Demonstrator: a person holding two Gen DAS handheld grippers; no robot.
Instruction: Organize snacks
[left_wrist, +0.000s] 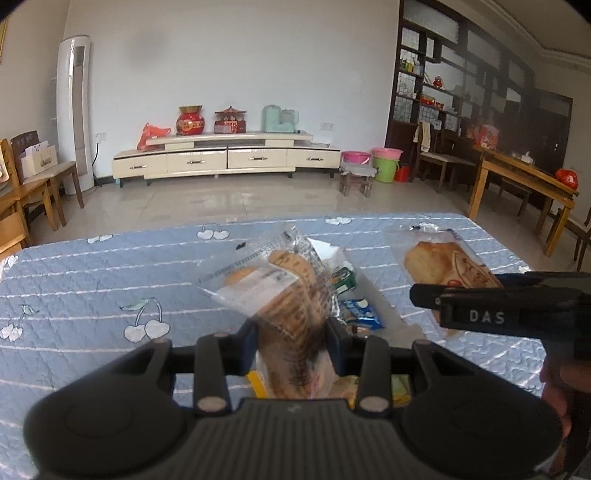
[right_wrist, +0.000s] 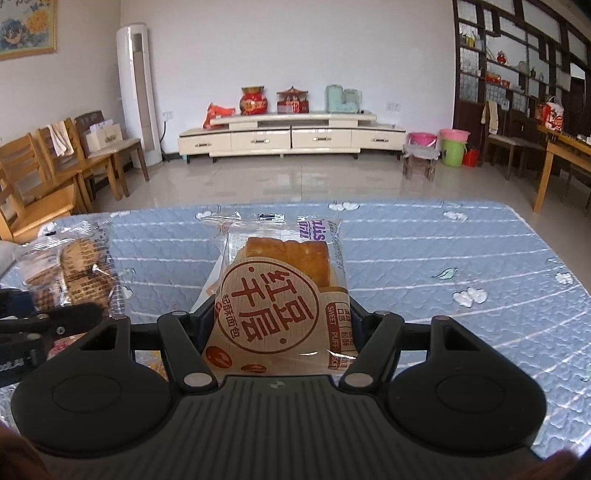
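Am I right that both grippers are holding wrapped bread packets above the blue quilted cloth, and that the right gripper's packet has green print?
Not quite: the right gripper holds a bread packet printed in brown, as the right wrist view shows. The rest stands.

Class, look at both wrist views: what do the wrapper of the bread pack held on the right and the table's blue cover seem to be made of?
Bread pack wrapper: thin glossy plastic film, probably; it is clear at the top, shows the bread, and glints.
Blue table cover: likely quilted fabric, matte; stitched puckers and printed hearts show.
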